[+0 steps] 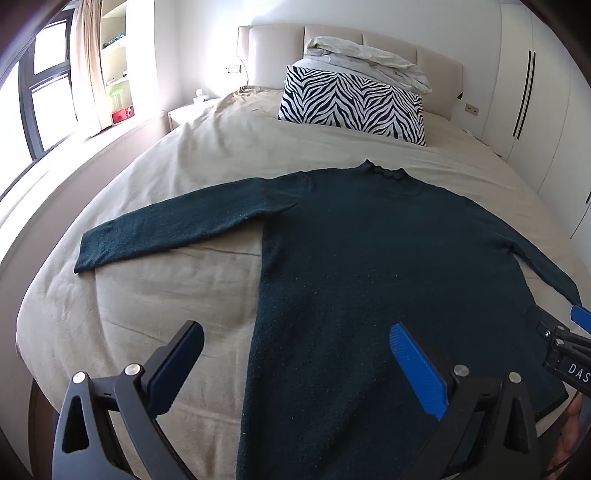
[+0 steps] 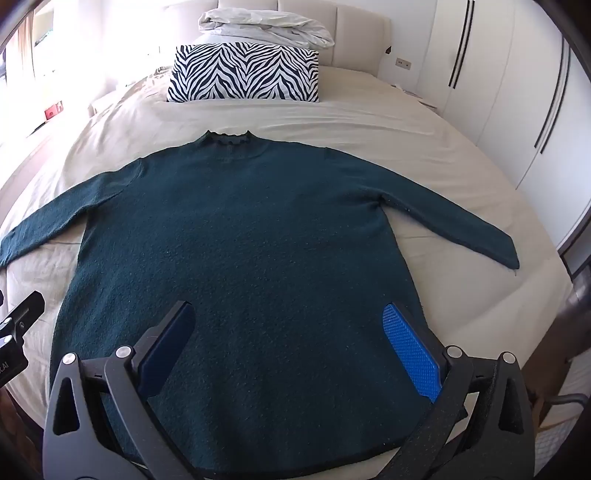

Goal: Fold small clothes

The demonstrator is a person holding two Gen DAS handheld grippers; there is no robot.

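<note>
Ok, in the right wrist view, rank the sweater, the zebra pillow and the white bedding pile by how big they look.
1. dark green sweater, by far
2. zebra pillow
3. white bedding pile
The pillow and pile lie farther off, so their true sizes are unsure; the pile is also partly cropped.

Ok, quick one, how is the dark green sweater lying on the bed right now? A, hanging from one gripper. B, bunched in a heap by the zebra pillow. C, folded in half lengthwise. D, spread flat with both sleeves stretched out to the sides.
D: the sweater lies flat on the bed, sleeves out to each side, and both the left gripper and right gripper are open, holding nothing.
</note>
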